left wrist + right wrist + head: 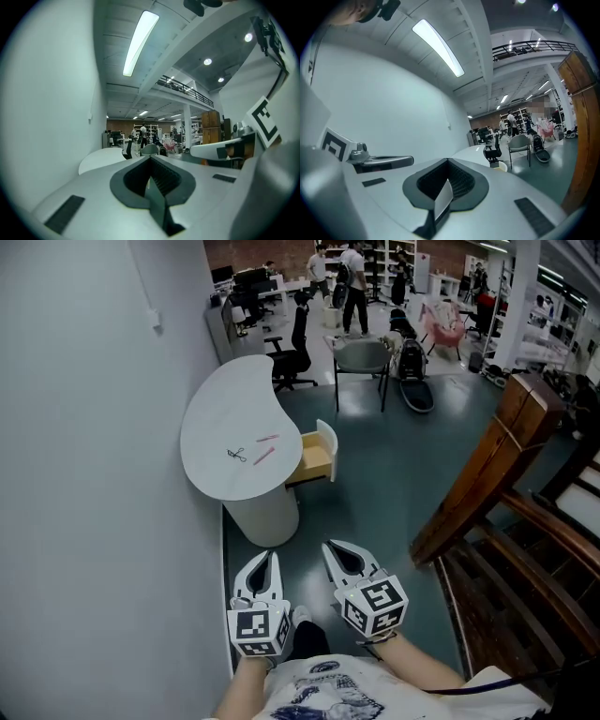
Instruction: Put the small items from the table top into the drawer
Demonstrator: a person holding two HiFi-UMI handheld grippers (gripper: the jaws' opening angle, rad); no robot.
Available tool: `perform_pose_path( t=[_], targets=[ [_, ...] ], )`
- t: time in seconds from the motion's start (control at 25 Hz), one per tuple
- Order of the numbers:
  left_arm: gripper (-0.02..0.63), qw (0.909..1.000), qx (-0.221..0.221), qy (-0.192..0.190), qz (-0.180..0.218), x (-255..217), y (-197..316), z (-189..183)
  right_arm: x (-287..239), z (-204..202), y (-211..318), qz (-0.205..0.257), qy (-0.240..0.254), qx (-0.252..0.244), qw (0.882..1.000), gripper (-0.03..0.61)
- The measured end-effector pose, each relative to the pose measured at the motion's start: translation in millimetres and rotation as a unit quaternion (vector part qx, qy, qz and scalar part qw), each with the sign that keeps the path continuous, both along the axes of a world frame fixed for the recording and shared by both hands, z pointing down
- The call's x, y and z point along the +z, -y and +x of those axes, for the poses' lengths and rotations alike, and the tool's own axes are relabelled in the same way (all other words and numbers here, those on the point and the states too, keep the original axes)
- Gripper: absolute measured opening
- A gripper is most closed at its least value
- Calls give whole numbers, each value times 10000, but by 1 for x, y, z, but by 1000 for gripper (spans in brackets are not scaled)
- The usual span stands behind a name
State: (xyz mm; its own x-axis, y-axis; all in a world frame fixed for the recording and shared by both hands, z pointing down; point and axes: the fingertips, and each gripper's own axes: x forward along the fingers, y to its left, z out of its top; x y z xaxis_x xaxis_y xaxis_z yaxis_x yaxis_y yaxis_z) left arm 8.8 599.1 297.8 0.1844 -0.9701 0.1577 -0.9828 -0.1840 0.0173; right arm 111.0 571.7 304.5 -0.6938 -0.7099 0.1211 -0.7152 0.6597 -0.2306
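Note:
A white rounded table [225, 409] stands by the wall, well ahead of me. On its near end lie small scissors [236, 455] and two pink pen-like items, one [268, 438] above the other [263, 456]. A wooden drawer [315, 457] stands pulled out on the table's right side. My left gripper [266, 556] and right gripper [329, 546] hang side by side over the floor, well short of the table, both shut and holding nothing. In the left gripper view the left gripper [150, 157] points at the table [101, 158]. The right gripper [447, 160] points at the table [476, 152] too.
A white wall [84, 474] runs along the left. Dark wooden furniture [487, 474] leans at the right. Beyond the table stand a black office chair [295, 352] and a grey chair [361, 357]. People stand far back among shelves. Grey floor [375, 493] lies between me and the table.

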Motion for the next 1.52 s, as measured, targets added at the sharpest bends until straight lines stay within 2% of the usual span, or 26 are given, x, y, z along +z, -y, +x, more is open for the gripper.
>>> perform_pose_path(
  t=[0.24, 0.56, 0.96, 1.12, 1.52],
  targets=[
    [20, 10000, 82, -15, -47, -1, 65, -32, 5, -36, 62, -134, -40, 11, 9999, 20],
    [20, 9999, 38, -81, -89, -16, 132, -100, -11, -101, 126, -204, -24, 6, 9998, 20],
    [20, 9997, 113, -181, -105, 5, 214, -171, 10, -175, 203, -212, -130, 11, 9997, 20],
    [20, 9983, 112, -538, -172, 5, 235, -186, 10, -185, 221, -245, -190, 73, 9995, 20],
    [20, 9984, 87, -536, -185, 12, 276, -205, 10, -195, 274, -297, -217, 218, 9991, 20]
  ],
)
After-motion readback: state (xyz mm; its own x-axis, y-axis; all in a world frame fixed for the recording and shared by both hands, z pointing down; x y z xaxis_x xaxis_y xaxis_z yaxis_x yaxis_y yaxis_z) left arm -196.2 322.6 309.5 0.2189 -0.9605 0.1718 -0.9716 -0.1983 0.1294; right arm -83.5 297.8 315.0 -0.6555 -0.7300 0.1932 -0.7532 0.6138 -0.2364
